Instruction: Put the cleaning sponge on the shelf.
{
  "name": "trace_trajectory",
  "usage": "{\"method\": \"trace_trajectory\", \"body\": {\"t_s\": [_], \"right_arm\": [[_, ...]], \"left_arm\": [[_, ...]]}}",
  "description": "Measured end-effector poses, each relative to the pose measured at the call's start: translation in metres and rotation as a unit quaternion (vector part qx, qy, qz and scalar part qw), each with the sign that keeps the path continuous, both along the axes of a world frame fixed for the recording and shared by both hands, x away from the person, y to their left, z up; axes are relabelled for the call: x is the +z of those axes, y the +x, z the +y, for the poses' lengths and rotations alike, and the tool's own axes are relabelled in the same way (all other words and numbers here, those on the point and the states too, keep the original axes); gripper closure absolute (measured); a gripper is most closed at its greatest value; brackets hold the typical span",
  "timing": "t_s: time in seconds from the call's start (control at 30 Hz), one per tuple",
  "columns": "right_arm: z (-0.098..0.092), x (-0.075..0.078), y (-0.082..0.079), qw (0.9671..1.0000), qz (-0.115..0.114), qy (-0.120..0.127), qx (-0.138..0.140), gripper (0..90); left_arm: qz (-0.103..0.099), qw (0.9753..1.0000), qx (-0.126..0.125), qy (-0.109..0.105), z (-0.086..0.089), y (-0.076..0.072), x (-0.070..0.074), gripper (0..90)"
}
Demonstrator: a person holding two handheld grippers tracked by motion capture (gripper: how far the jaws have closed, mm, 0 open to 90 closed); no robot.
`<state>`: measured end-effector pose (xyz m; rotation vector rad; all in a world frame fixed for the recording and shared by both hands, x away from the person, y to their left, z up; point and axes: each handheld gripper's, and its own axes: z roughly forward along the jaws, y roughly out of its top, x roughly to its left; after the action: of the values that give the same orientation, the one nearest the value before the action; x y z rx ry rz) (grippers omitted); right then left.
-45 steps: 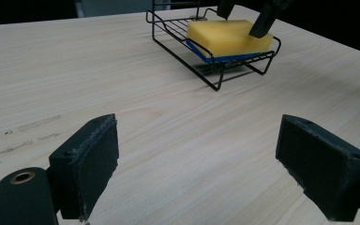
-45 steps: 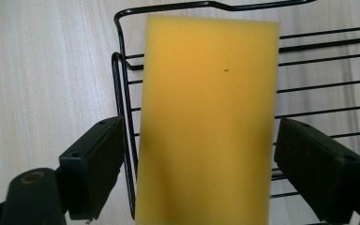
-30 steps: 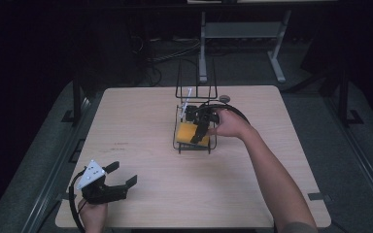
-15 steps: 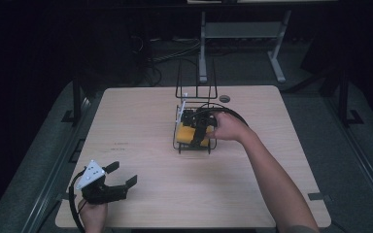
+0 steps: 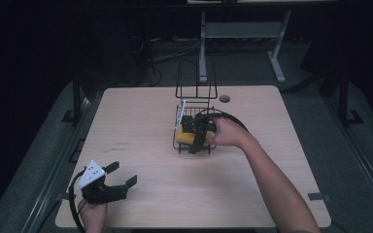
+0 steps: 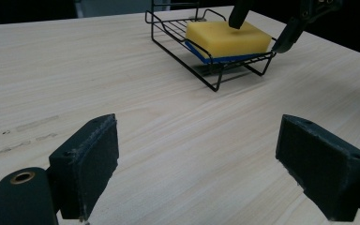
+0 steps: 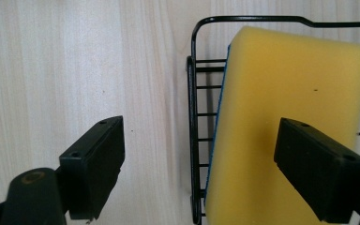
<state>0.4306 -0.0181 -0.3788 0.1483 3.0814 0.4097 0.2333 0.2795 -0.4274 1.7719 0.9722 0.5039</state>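
At frame centre, my right gripper point(image 5: 197, 138), jaws wide and empty, straddles the black wire basket's point(image 5: 182, 145) rim; I'd shift fully over the yellow rectangular sponge point(image 7: 290, 117). Left gripper point(image 5: 119, 177) idles open, lower left.

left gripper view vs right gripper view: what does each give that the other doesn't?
Left gripper view alone: a low side look at the wire rack, showing its feet on the table, the sponge's blue underside, and the right gripper with one jaw over the sponge and one outside the rack.

Right gripper view alone: a top-down look, the sponge's full yellow face leaning against the rack's left rim.

Both: sponge, rack, wood tabletop, each view's own open jaws.
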Motion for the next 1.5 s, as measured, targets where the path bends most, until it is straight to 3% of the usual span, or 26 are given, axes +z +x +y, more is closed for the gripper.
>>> {"method": "trace_trajectory", "body": {"t_s": [0.33,0.4,0.47,0.97,1.5], "right_arm": [[-0.003,0.0,-0.01,0.9999,-0.002,0.016,0.004,16.3],[-0.005,0.0,-0.013,1.0,-0.006,0.008,0.001,16.3],[-0.006,0.0,-0.014,0.9998,-0.01,0.012,0.012,16.3],[-0.019,-0.003,-0.03,0.9998,-0.005,0.022,0.002,16.2],[-0.034,-0.018,-0.052,0.9996,0.001,0.029,-0.002,16.1]], "left_arm": [[0.0,1.0,0.001,0.0,0.0,-0.001,0.0,12.8],[0.0,1.0,0.0,0.0,0.0,-0.001,0.0,12.8],[0.002,1.0,0.0,0.002,0.0,-0.001,0.0,12.8],[0.0,1.0,-0.004,0.009,-0.002,0.0,0.0,12.8],[0.0,0.9999,-0.007,0.011,-0.004,-0.001,0.0,12.8]]}}
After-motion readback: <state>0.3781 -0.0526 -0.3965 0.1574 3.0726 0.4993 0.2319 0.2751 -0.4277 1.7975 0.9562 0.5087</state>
